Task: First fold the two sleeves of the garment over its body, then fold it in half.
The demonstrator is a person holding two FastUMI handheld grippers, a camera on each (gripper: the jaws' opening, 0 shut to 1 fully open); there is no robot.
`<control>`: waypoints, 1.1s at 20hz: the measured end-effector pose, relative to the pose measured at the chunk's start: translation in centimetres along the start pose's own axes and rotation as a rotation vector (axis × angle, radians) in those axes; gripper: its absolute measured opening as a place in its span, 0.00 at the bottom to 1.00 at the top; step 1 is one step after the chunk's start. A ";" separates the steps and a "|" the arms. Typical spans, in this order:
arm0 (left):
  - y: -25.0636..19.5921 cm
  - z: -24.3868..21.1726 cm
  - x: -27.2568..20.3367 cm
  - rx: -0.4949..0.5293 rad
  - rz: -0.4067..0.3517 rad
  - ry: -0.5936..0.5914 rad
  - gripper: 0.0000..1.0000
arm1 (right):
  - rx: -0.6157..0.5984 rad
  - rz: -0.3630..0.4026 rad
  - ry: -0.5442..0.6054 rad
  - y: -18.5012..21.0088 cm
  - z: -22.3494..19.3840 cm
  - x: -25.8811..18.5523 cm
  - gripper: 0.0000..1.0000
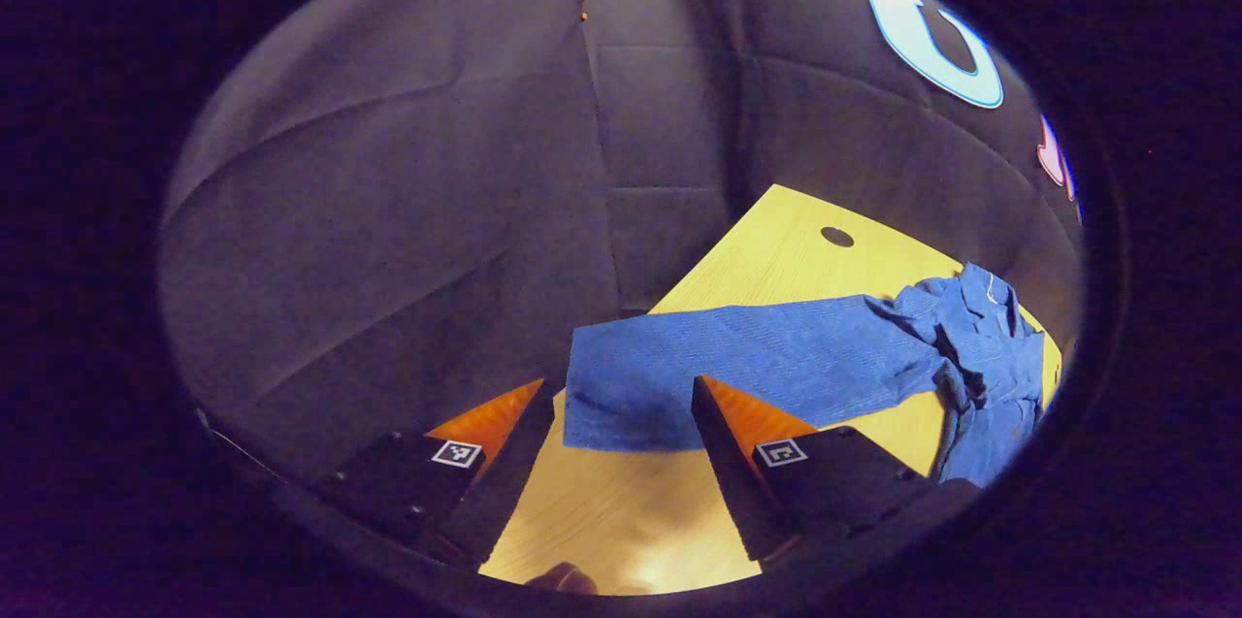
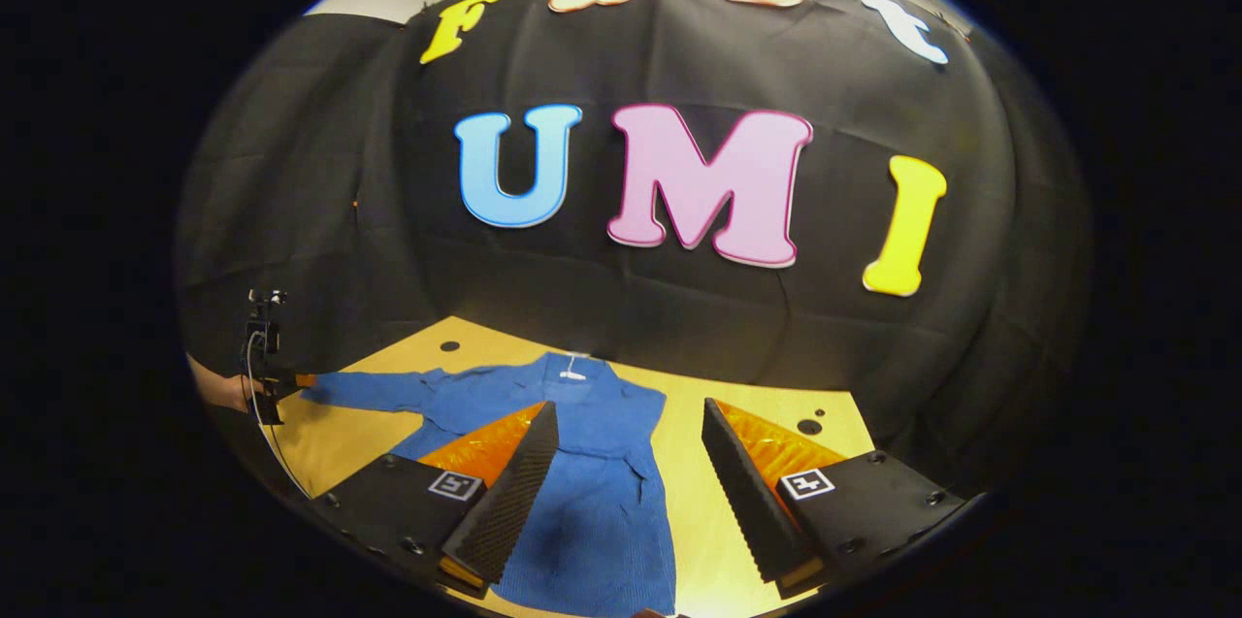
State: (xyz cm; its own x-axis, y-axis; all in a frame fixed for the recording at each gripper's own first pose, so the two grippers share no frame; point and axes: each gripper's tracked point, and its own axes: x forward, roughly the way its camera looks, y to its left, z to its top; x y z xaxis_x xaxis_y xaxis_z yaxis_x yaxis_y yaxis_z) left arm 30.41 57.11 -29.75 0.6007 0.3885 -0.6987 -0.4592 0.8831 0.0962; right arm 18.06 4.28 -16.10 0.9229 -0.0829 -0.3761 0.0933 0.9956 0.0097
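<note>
Left tool (image 1: 621,424), jaws spread and grasping nothing, faces the cuff of the blue garment's sleeve (image 1: 679,375) stretched toward 9 o'clock on the table (image 1: 776,249); right tool (image 2: 631,463) hovers released above the body (image 2: 602,502); first sleeve fold pending, next requiring a cuff pinch.

— What's the garment (image 2: 592,492) made of?
— Blue cloth, matt, with a fine ribbed or knitted texture; the sleeve (image 1: 747,361) lying stretched out shows the same weave.

— And the table (image 1: 631,511)?
— Pale wood with a visible grain, smooth, with a soft sheen where the light falls near the edge.

— The gripper's fingers (image 2: 509,492)?
— Their inner faces look ridged, like grooved foam or rubber, matt. The blocks behind them look like smooth hard plastic.
</note>
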 end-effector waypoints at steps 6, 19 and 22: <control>0.5 -1.8 2.7 -0.065 0.049 0.053 0.85 | -0.006 -0.017 -0.028 -1.9 2.3 0.6 0.95; -2.3 -1.2 4.0 -0.026 0.022 0.029 0.06 | 0.022 -0.023 0.033 -2.8 0.5 -0.6 0.95; -3.8 -1.3 2.7 -0.005 -0.018 0.039 0.00 | 0.005 -0.022 0.034 -2.8 0.5 -1.0 0.95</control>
State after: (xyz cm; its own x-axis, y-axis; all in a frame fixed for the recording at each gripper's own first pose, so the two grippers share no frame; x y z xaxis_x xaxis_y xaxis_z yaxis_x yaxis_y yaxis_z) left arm 32.93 54.45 -32.87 0.5830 0.3615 -0.7276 -0.4518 0.8886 0.0794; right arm 17.02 1.60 -15.28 0.9072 -0.1027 -0.4080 0.1152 0.9933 0.0062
